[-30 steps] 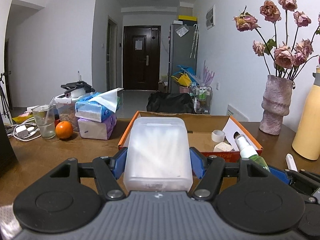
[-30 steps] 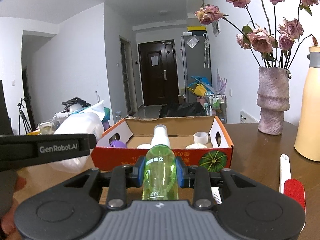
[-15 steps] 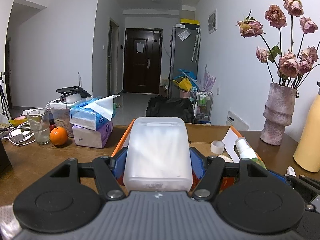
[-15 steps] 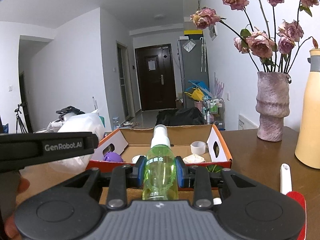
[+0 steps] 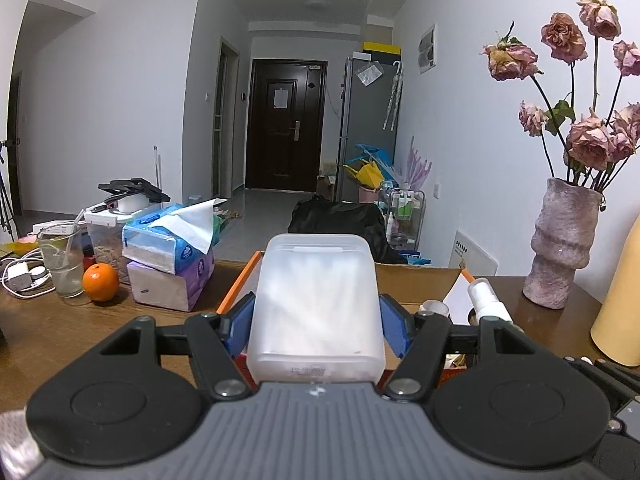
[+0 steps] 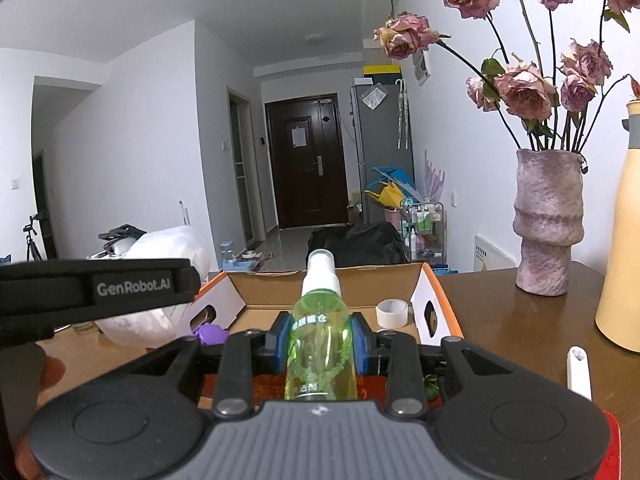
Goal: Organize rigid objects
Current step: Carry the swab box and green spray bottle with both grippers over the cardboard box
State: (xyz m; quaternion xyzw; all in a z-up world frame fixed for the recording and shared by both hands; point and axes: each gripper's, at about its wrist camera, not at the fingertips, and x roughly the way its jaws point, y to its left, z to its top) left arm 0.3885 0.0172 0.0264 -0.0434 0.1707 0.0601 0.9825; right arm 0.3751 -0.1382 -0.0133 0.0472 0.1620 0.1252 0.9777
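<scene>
My left gripper (image 5: 316,330) is shut on a translucent white plastic box (image 5: 316,304), its blue pads pressing both sides. My right gripper (image 6: 321,340) is shut on a green spray bottle (image 6: 322,332) with a white nozzle, held upright. Both hang at the near edge of an open cardboard box with an orange rim (image 6: 436,300). Inside it lie a roll of tape (image 6: 392,313) and a purple object (image 6: 212,333). In the right wrist view the left gripper's black body (image 6: 96,288) and its white box (image 6: 160,248) show at the left. The bottle's nozzle (image 5: 486,300) shows in the left wrist view.
A pink vase of dried roses (image 5: 564,240) and a tall yellow bottle (image 5: 620,300) stand to the right on the wooden table. Tissue packs (image 5: 172,248), an orange (image 5: 100,287) and a glass (image 5: 60,260) sit at the left. A white-and-red tool (image 6: 578,368) lies near right.
Both grippers have moved forward toward the cardboard box, each still holding its object. The box's near edge now lies under the fingers.
</scene>
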